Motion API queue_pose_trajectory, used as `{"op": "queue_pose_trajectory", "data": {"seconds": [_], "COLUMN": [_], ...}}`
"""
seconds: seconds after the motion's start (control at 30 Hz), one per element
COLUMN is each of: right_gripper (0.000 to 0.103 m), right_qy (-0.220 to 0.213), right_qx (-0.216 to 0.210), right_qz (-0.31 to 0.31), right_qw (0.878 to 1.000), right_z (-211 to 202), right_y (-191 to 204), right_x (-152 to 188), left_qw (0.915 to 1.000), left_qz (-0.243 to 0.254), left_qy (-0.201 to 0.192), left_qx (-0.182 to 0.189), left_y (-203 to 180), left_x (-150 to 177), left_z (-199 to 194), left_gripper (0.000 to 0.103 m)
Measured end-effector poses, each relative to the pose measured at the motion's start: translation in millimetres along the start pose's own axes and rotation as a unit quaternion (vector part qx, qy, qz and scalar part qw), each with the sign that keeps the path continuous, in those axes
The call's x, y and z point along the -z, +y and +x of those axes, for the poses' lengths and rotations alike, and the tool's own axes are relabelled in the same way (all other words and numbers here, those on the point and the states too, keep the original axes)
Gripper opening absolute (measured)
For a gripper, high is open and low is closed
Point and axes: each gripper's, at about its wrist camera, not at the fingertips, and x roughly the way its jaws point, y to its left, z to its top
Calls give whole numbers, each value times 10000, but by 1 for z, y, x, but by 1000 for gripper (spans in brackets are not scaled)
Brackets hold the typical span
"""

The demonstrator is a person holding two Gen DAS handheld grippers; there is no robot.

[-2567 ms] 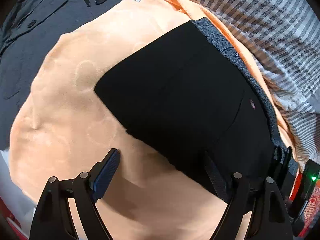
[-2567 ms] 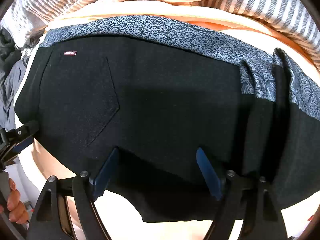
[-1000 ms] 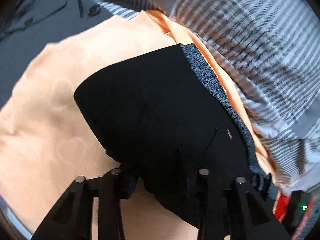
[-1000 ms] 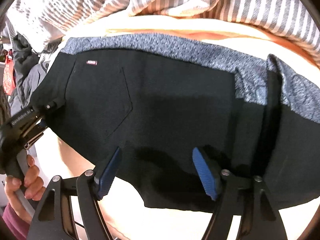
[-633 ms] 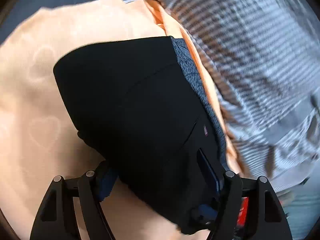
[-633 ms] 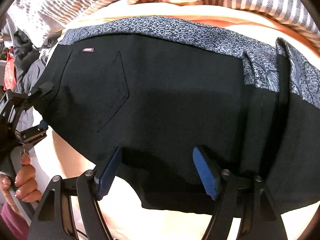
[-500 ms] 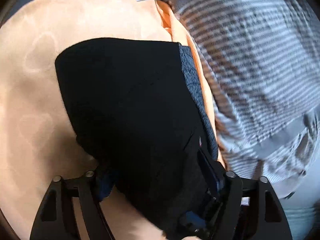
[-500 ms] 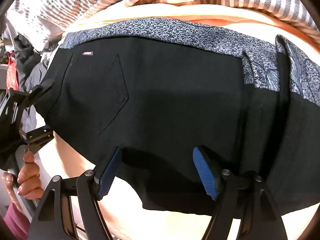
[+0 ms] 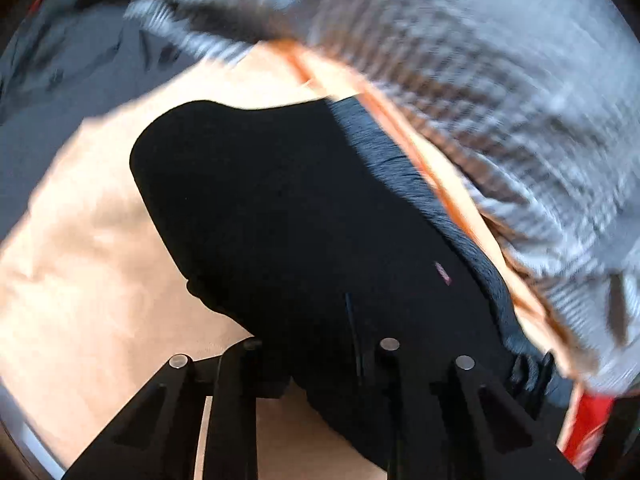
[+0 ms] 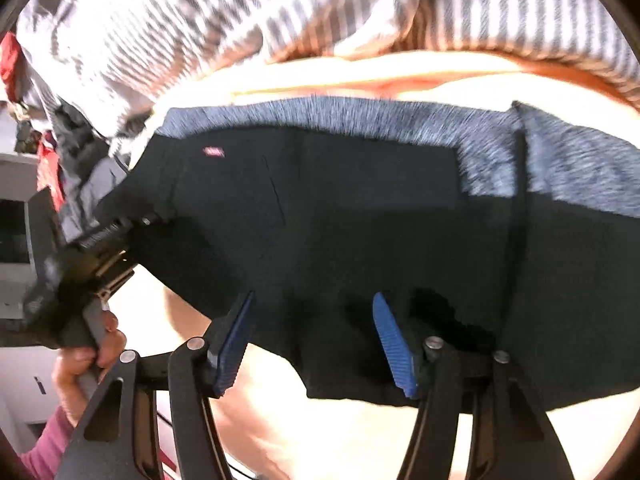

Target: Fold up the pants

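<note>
My black folded pants with the speckled grey waistband lie on the peach bedsheet. My left hand-held gripper is clamped on their near corner; its pads are buried in cloth. The right hand-held gripper hovers with its fingers apart. If I tug one-sided, the layers could slide apart. Motion blur smears the striped grey duvet.

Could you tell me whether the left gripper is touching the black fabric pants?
Touching. The right wrist view shows the left gripper closed on the corner of the black fabric pants, lifting it; in the left wrist view the cloth hides its fingers.
</note>
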Motion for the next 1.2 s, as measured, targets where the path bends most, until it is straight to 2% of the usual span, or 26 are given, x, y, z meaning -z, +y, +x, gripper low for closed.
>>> {"op": "queue_pose_trajectory", "data": {"seconds": [0.17,0.27,0.43,0.5,0.57,0.63,0.67,0.77,0.87,0.93,1.03,1.2], "right_gripper": [65,65,65,65,70,84,84,86,89,92,94,91], "right_qy": [-186,-224,-352,-426,-436,-444,-416,-62,364,721,1228,1744], "right_qx": [-27,-28,-232,-520,-791,-949,-1103,-1531,-1624,-1483,-1014,-571], "right_qz": [184,352,617,698,652,522,396,-7,-419,-852,-1092,-992], "right_qw": [9997,9991,9972,9953,9938,9931,9922,9882,9852,9826,9812,9780], "right_z": [-32,-47,-78,-98,-116,-129,-136,-138,-129,-118,-95,-70], "right_y": [-19,-35,-62,-70,-68,-58,-45,-2,45,81,115,122], "right_x": [14,25,32,23,6,-14,-30,-72,-109,-129,-143,-147], "left_qw": [9973,9925,9791,9759,9729,9686,9671,9625,9599,9578,9547,9490], "left_qz": [614,1062,1865,2010,2140,2312,2366,2530,2626,2695,2791,2974], "left_qy": [-377,-591,-804,-838,-871,-906,-923,-971,-978,-996,-1027,-1047], "left_qx": [-129,-134,-142,-123,-137,-152,-146,-114,-82,-66,-58,-67], "left_y": [-38,-64,-118,-131,-142,-153,-158,-169,-174,-178,-183,-189], "left_x": [5,9,28,34,39,45,48,53,58,61,64,73], "left_z": [-30,-52,-72,-75,-77,-78,-79,-80,-82,-81,-82,-85], "left_gripper": [21,21,21,21,21,21,21,21,21,21,21,21]}}
